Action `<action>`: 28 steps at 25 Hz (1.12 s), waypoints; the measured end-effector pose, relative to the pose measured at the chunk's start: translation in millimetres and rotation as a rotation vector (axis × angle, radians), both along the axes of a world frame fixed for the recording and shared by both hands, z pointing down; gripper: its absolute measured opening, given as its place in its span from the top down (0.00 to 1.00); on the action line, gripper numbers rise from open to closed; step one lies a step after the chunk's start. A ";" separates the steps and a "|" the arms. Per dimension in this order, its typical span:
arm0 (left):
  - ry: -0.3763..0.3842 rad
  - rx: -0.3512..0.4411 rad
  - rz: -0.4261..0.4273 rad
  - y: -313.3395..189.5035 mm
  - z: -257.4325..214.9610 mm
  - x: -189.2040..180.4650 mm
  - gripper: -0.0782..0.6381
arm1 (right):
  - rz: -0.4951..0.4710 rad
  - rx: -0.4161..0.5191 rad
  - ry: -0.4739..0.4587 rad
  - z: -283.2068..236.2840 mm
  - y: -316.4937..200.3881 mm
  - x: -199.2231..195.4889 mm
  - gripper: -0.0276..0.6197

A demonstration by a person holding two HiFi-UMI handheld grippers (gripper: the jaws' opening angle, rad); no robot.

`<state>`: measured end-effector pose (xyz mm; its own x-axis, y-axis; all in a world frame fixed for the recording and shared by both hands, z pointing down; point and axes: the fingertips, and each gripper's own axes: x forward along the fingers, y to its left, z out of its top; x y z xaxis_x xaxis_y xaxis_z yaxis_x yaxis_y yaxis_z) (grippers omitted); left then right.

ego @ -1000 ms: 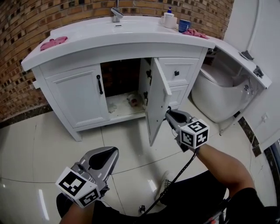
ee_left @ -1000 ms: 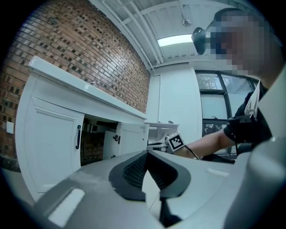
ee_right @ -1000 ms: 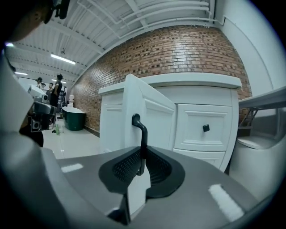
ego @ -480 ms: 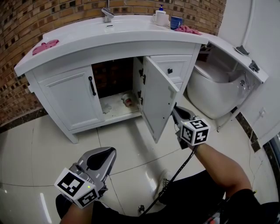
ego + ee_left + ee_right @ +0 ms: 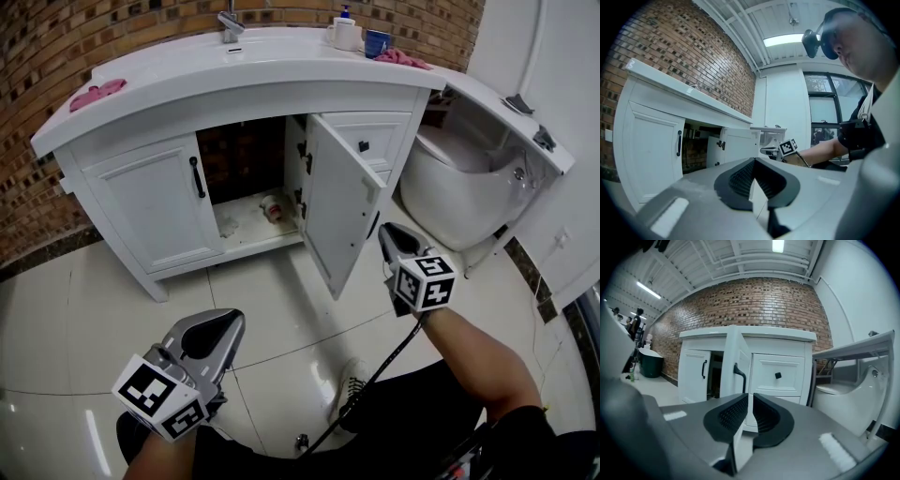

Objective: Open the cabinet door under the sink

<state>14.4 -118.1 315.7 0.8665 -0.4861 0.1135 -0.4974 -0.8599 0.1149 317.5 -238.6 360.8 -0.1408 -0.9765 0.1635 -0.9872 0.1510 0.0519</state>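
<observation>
1. Right gripper view looks along the right gripper (image 5: 749, 401). Its jaws are opening, with only a thin slit between the ribbed pads and nothing caught in it.
2. Just beyond the jaws stands the cabinet door (image 5: 736, 357). Its black bar handle (image 5: 739, 373) faces this gripper but looks clear of it.
3. In the head view the door (image 5: 337, 211) already hangs wide open under the sink counter (image 5: 234, 70). It stands roughly square to the cabinet front, to the right of the dark opening.
4. The door's long axis is upright. Its hinged edge is far, beside the drawers (image 5: 366, 141), and its free edge points near, toward the person.
5. My judgement is that it is a stiff, light painted panel that swings easily. The smooth face offers little grip, so the upright handle near the free edge is the place to take hold.
6. To the left, the second door (image 5: 150, 202) is shut.
7. Nearest and left, the left gripper (image 5: 211, 337) hovers over the floor tiles, its jaws together and empty.
</observation>
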 end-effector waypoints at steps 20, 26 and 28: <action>0.004 0.032 -0.195 8.9 -11.0 -60.3 0.88 | -0.506 -0.097 -0.193 -63.5 123.7 -176.7 0.94; 0.013 0.029 -0.204 11.3 -11.5 -66.8 0.88 | -0.602 -0.170 -0.176 -39.4 145.2 -213.0 0.95; 0.013 0.025 -0.205 11.7 -10.7 -67.0 0.88 | -0.615 -0.183 -0.166 -35.2 146.8 -217.3 0.95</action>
